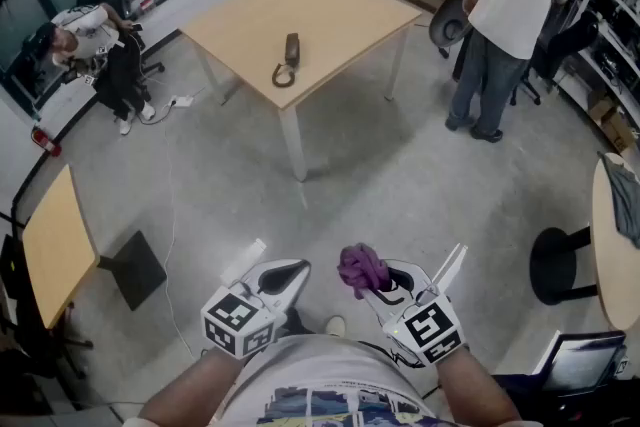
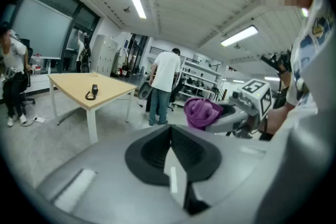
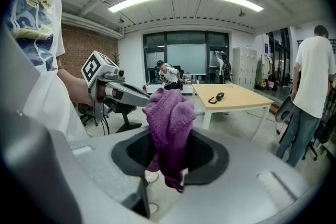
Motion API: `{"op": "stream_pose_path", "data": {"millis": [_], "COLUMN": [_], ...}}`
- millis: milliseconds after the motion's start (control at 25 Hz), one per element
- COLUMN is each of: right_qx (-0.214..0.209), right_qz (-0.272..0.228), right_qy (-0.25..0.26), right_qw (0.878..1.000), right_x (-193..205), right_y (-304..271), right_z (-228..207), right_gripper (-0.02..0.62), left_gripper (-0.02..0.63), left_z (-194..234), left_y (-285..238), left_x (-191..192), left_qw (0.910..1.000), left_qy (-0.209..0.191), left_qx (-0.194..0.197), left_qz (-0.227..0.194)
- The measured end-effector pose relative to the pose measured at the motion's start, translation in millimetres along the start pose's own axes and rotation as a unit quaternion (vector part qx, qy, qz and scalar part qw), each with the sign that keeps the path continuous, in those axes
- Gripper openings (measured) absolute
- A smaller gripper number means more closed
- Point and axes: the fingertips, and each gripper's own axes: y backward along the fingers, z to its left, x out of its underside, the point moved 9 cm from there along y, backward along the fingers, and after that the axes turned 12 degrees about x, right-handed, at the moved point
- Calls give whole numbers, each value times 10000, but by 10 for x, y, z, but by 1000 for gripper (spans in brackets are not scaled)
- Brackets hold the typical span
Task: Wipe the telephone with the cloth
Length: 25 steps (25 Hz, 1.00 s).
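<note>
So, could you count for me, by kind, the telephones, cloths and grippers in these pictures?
telephone: 1
cloth: 1
grippers: 2 (left gripper, right gripper)
Total: 4

Wears a white short-sleeved T-shirt [image 1: 330, 377] with a blue and yellow print across the front. Shows pale grey moulded shells on the left gripper [image 1: 297, 268] and right gripper [image 1: 375, 283], each ending in black ribbed fingers [image 2: 190, 148]. Carries, behind the fingers, a white cube [image 1: 240, 320] of black square markers on each, and a thin white fin [image 1: 452, 265] out to the side of the fingers.
</note>
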Motion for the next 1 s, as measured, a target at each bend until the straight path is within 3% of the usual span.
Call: {"op": "stream_pose_path", "data": {"millis": [480,1000], "right_qx": [-220,-283], "right_qz": [75,163], "right_qy": [132,-32], "right_qw": [9996,9995], "right_x": [-229,-120], "right_y": [-199,-203], "right_z": [248,133], "right_gripper": [140,140], "left_gripper": [3,5], "left_z": [75,78], "left_y": [424,190], "left_x": [18,-27], "left_qw": [9998,9997], "left_qy": [130,226], "left_qx": [-139,-60], "left_qz": [81,108]}}
